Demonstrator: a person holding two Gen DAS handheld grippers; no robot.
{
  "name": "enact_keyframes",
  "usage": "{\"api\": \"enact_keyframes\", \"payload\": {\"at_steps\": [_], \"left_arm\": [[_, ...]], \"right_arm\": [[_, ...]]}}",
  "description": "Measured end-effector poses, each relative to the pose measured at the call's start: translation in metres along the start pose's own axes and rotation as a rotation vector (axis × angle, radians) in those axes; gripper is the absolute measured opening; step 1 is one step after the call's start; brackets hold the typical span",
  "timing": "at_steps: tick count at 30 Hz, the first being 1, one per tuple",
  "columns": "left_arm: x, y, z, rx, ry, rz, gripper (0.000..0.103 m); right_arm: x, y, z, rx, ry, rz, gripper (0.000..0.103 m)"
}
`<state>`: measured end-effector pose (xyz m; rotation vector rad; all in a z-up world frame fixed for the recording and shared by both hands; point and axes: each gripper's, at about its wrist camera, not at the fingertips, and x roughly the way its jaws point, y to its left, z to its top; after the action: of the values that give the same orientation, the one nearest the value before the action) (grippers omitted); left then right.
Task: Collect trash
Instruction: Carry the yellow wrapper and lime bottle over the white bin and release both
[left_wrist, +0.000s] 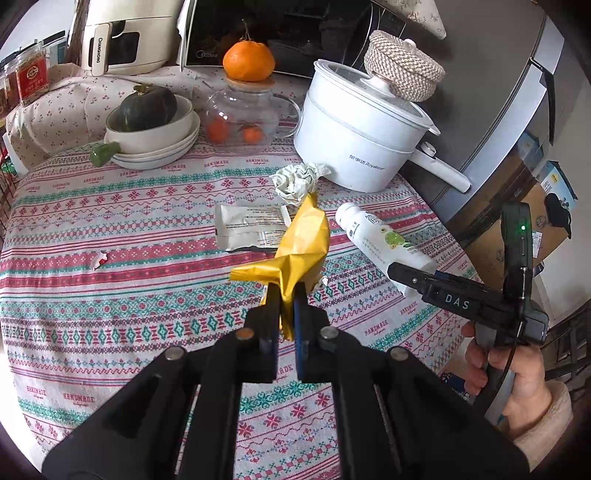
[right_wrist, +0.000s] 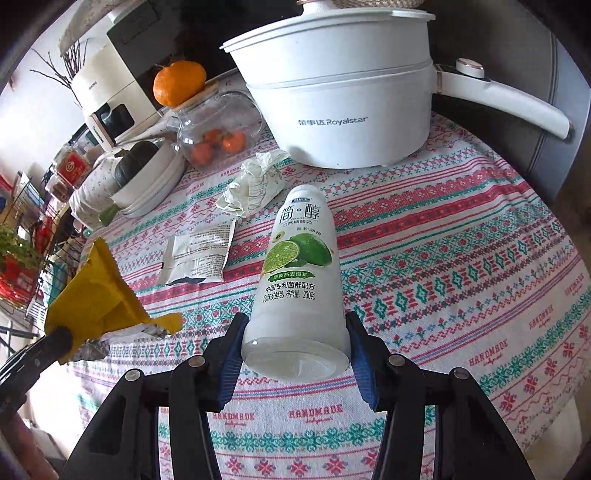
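1. Yogurt bottle (right_wrist: 299, 266): on its side on the tablecloth (right_wrist: 461, 258), white with a lime label, well in front of the white electric pot (right_wrist: 340, 110).
2. Long axis: pointing straight away from the right gripper (right_wrist: 295, 321), flat base nearest, cap end toward the pot. So in line with the fingers, not across them.
3. Right gripper: jaws spread wide, one blue pad on each side of the bottle's base, right at its walls. Impossible to tell whether pressing or only flanking; no lift visible.
4. Left gripper (left_wrist: 287, 290): clamped tight on the lower end of a yellow wrapper (left_wrist: 303, 240), held up clear of the cloth, to the left of the bottle.
5. Nearer hand for the bottle: plainly the right, already straddling it; left occupied.
6. Likely requirement for the coming move, as a judgement: a firm squeeze low on the body. With only the base between the pads and the rest sticking out ahead, possible droop at the cap end on lifting, or a slip on smooth round plastic.
7. Other trash on the cloth: crumpled paper (left_wrist: 297, 181) by the pot, a flat white sachet (left_wrist: 251, 225) beside the bottle, a small red-and-white scrap (left_wrist: 99, 259) far left.
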<state>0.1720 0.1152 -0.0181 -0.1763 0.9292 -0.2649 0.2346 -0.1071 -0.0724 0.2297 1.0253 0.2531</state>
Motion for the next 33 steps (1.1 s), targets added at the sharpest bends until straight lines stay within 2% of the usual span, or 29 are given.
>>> {"api": "enact_keyframes", "payload": {"at_steps": [10,16,26,30,33], "left_arm": [[-0.017,-0.05,-0.012,0.059,-0.034,-0.047,0.007],[-0.019,-0.079,-0.026,0.085,-0.026,-0.097,0.007],[-0.01,-0.16,-0.062,0.28,0.031,-0.19,0.007],[0.001,-0.195,-0.079,0.346,0.081,-0.228,0.007],[0.013,-0.222,-0.095,0.411,0.127,-0.242,0.008]], "right_arm": [[-0.1,-0.041,-0.033,0.059,-0.108,-0.036,0.053],[-0.152,-0.071,-0.066,0.084,-0.157,-0.056,0.053],[-0.234,-0.125,-0.114,0.17,-0.251,-0.078,0.053],[-0.262,-0.148,-0.129,0.21,-0.3,-0.113,0.053],[-0.269,-0.166,-0.138,0.244,-0.299,-0.143,0.053]]}}
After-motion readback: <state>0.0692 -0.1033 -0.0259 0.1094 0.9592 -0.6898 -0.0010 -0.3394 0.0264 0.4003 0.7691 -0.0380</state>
